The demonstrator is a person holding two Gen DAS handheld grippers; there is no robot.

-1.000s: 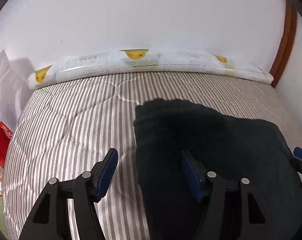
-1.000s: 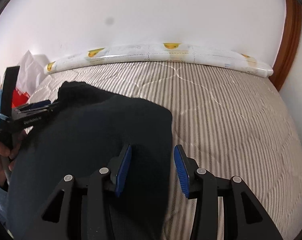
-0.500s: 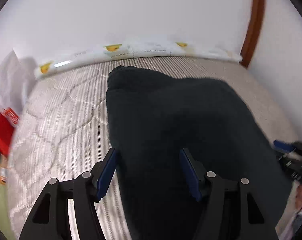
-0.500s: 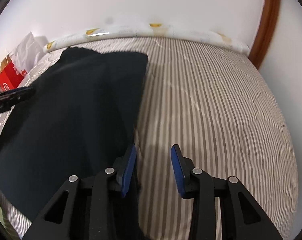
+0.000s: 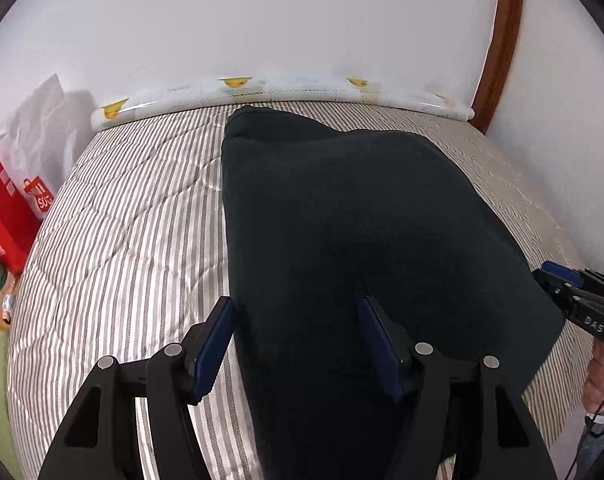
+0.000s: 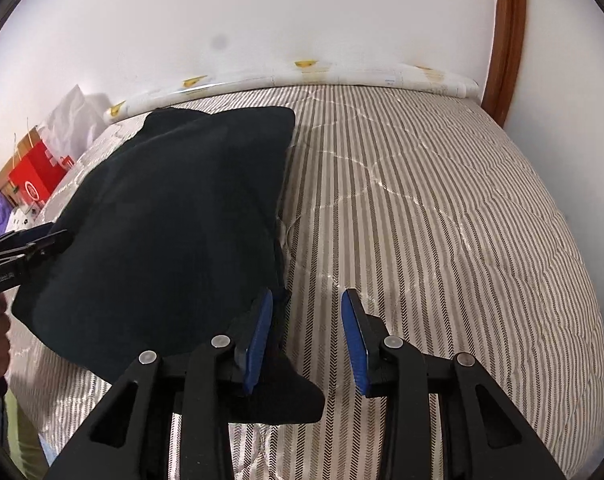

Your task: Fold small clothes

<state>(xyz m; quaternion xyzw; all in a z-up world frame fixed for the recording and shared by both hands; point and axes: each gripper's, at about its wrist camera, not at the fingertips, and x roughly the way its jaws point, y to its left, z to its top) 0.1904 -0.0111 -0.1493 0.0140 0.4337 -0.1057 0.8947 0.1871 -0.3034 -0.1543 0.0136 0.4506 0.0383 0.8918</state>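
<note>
- On the striped bed [image 5: 133,216], the dark garment [image 5: 342,220] is spread flat, its far end close to the rolled mat [image 5: 285,92] by the wall.
- Left tool [image 5: 297,344]: jaws roughly half open, straddling the garment's near left edge; no pinch is made out.
- Right tool [image 6: 306,338]: jaws have just been closing; cloth lies beside and under the left pad, gap looks bare.
- Versus a second ago: both tools drawn back, garment stretched out longer, bunching gone. Judged ready for a fold.
</note>
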